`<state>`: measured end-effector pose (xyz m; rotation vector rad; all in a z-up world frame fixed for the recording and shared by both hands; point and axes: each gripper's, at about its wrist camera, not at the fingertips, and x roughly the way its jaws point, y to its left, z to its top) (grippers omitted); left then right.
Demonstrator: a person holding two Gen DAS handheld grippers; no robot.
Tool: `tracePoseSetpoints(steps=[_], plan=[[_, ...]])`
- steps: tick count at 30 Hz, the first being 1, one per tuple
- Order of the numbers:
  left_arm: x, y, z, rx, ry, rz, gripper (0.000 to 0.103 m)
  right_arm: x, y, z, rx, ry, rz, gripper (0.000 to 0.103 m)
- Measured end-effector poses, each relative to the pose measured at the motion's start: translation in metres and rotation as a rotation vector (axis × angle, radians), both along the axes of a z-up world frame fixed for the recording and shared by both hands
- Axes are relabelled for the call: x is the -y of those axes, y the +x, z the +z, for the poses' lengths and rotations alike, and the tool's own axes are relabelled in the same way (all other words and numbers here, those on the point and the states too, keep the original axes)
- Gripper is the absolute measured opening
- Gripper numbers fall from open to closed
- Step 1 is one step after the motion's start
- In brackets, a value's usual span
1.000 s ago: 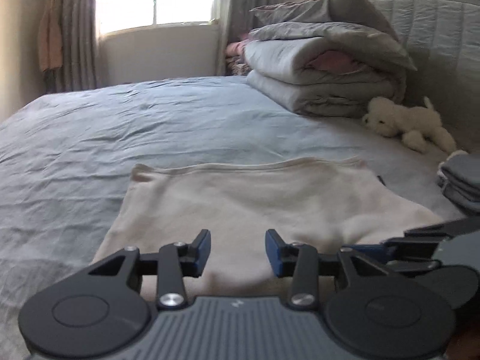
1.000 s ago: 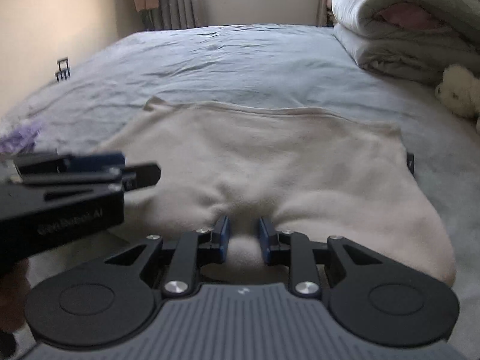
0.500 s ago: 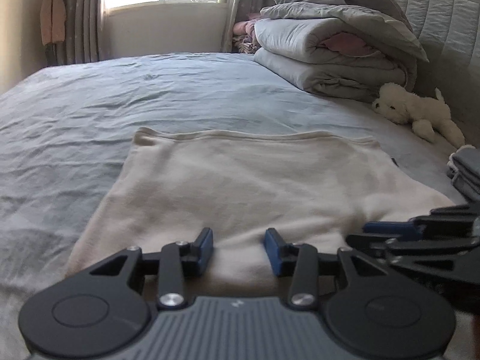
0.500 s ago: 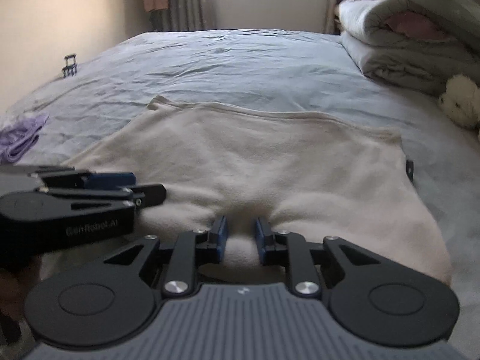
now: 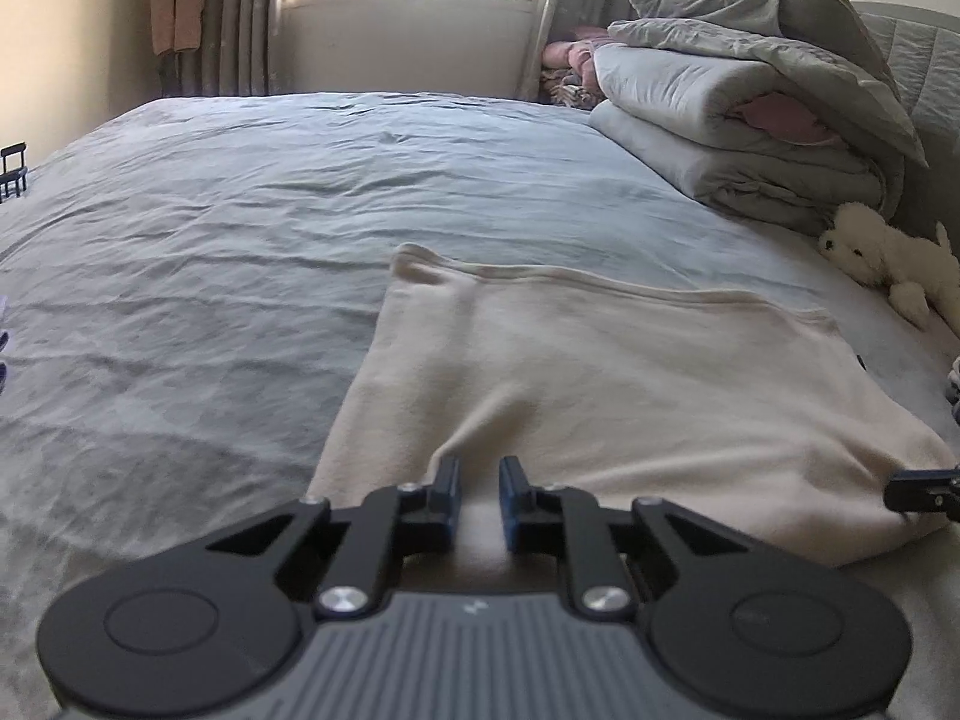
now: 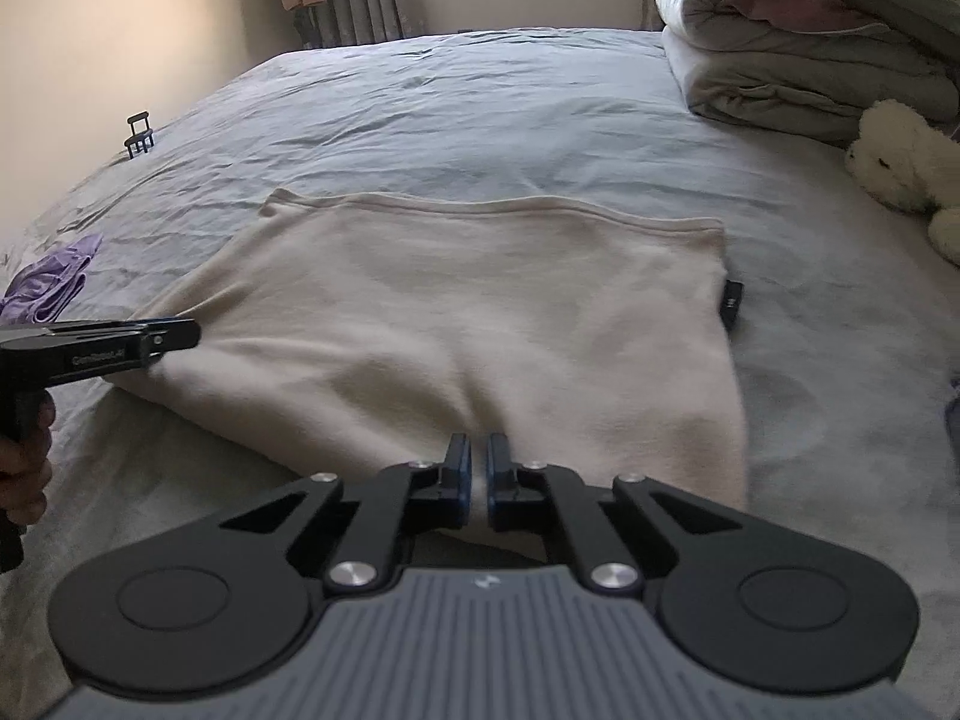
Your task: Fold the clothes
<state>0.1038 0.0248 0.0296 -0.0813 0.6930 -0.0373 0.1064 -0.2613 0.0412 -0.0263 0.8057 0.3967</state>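
The left claw (image 5: 478, 495) has just been closing and now pinches a raised ridge of the cream garment (image 5: 630, 372) at its near edge — cloth fills the gap between its pads. Everything else of the garment lies ahead of it and off to its right, spread flat on the bed (image 5: 240, 210), with the hemmed far edge running crosswise.

The right claw (image 6: 478, 471) has likewise just been closing and is clenched on the same near edge, close to the right corner — here the cloth stretches ahead and to its left. So both claws sit on one edge, side by side, the long axis of that edge running between them; the likely fold carries it straight ahead toward the far hem.
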Motion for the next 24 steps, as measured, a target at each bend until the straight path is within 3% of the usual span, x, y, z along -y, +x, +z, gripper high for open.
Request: tracePoseSetpoints(steps=[9,13,15,16,19,24], plan=[[-0.002,-0.004,0.005,-0.02,0.041,-0.002,0.016,0.016,0.002,0.004,-0.012,-0.023,-0.056,0.001],[-0.01,-0.006,0.011,-0.041,-0.021,0.023,0.016,0.021,0.003,0.005,-0.011,-0.034,-0.087,0.001],[-0.011,-0.009,0.016,-0.035,-0.042,0.038,0.019,0.021,0.001,0.009,0.012,-0.078,-0.117,0.025],[-0.01,-0.009,0.016,-0.027,-0.022,0.052,0.021,0.02,0.0,0.01,0.028,-0.111,-0.135,0.028],[-0.016,-0.003,0.009,-0.049,-0.041,0.072,0.021,0.026,0.004,0.0,-0.012,-0.137,-0.174,0.028],[-0.025,0.0,0.006,-0.062,-0.085,0.078,0.021,0.037,0.011,-0.012,-0.075,-0.061,-0.212,0.028]])
